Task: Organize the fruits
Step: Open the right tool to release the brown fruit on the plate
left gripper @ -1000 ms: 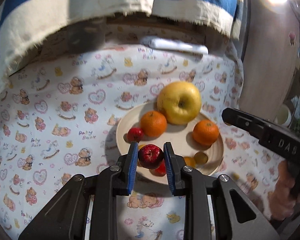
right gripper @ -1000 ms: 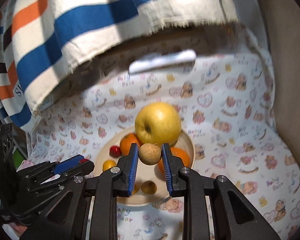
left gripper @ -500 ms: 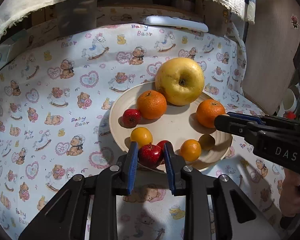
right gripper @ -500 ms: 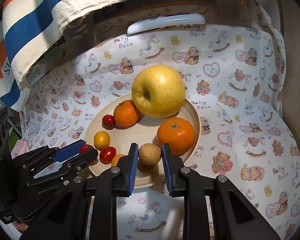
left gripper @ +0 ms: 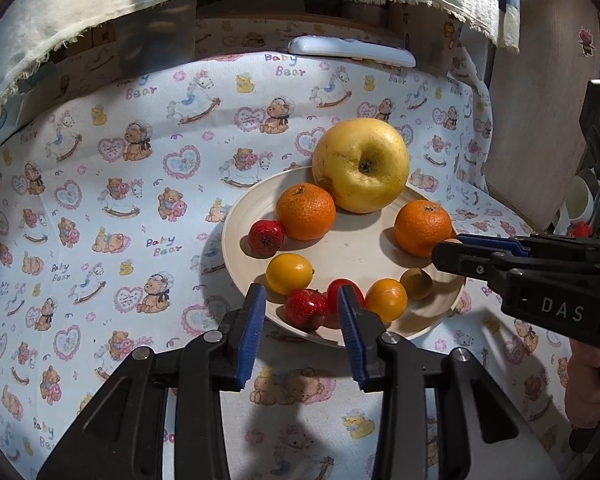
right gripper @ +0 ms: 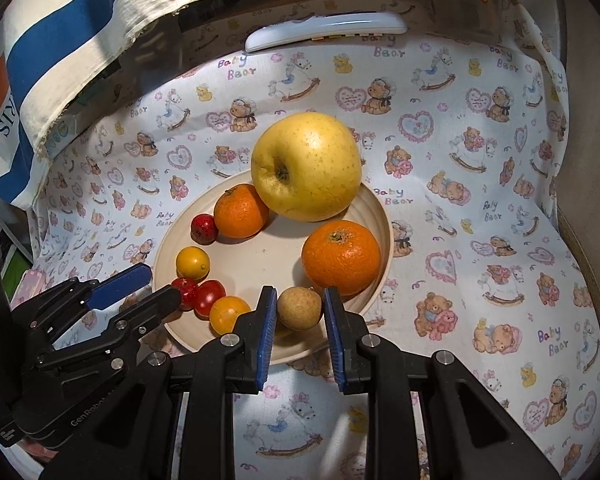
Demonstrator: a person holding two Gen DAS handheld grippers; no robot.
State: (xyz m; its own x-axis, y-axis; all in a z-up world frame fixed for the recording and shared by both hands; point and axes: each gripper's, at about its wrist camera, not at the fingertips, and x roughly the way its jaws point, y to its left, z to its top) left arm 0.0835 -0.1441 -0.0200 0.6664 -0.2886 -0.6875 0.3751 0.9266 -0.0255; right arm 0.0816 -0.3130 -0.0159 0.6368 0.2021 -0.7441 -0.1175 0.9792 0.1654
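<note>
My left tongs are spread apart now, and a bumpy little red fruit sits between the blue tips without touching them. It rests on the near edge of the plate, right beside a smooth, shiny red tomato.

My right tongs are also let go. A small round brown fruit with a dull, rough skin sits between them on the plate's near edge, with a gap on each side.

The plate is round, pale cream and smooth, with a low rim. At the back is a big yellow apple, waxy and a bit dented. Next to it is an orange with dimpled skin, and a second orange sits to the right. There is another little red fruit at the left, and two small smooth yellow-orange fruits near the front.

Under the plate is a soft cloth with teddy bears, hearts, rocking horses and the words "Baby Bear" printed on it. It curves up at the back. A long white remote lies at the far edge. A striped cloth in blue, cream and orange hangs down above, with a frayed hem. Bright light makes dark shadows by the fruit.
</note>
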